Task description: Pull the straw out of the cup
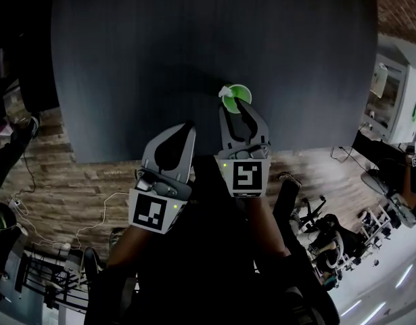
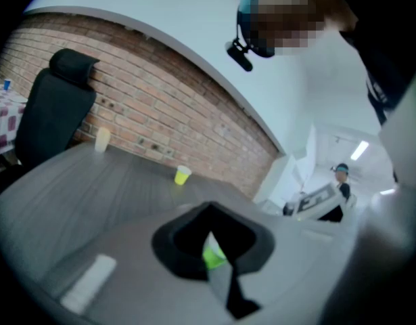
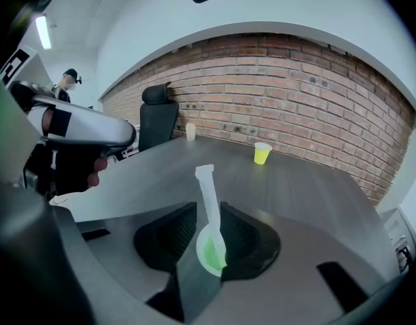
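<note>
A small green cup [image 1: 235, 97] with a white straw [image 3: 208, 193] standing in it is pinched at the tips of my right gripper [image 1: 235, 108], over the front part of the dark table [image 1: 194, 39]. In the right gripper view the cup [image 3: 210, 252] sits between the shut jaws and the straw leans up and left out of it. My left gripper [image 1: 187, 127] hovers just left of the right one, jaws together, apart from the cup. A small green patch [image 2: 213, 254] shows in the hollow of its jaws; I cannot tell what it is.
A yellow cup [image 3: 262, 152] and a pale cup [image 3: 190, 131] stand far back on the table near a brick wall. A black office chair [image 3: 157, 117] is behind the table. A person [image 3: 69, 80] stands in the background. The table's front edge [image 1: 194, 160] runs under the grippers.
</note>
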A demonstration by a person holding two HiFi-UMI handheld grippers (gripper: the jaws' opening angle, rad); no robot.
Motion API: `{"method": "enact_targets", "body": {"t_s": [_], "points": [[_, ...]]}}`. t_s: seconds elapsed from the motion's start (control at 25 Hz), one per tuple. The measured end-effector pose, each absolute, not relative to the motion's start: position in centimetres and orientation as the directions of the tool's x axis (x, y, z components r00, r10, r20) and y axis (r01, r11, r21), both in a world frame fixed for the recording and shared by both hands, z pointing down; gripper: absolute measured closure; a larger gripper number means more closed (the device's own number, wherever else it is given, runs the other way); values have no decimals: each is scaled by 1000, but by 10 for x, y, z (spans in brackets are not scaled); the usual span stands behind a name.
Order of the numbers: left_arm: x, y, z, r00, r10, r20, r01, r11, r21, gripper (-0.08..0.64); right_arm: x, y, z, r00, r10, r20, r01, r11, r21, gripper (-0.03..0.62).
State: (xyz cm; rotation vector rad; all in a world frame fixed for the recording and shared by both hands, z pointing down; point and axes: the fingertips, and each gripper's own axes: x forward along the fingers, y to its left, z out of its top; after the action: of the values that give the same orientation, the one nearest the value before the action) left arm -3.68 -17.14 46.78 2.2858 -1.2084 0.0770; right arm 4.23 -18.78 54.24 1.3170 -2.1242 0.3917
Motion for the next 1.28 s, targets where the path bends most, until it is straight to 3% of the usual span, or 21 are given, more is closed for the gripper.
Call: {"method": "enact_targets", "body": {"t_s": [1.08,1.28], "points": [[-45,-166,477,584,-748,314,-784,-421,456,557,41,-196,562,-296,-700,650,-874,473,110,491],[-46,-166,477,588,-745,315,-782,-425,455,556,43,-197,564,-282,-700,656,-876,467,122,513]]}}
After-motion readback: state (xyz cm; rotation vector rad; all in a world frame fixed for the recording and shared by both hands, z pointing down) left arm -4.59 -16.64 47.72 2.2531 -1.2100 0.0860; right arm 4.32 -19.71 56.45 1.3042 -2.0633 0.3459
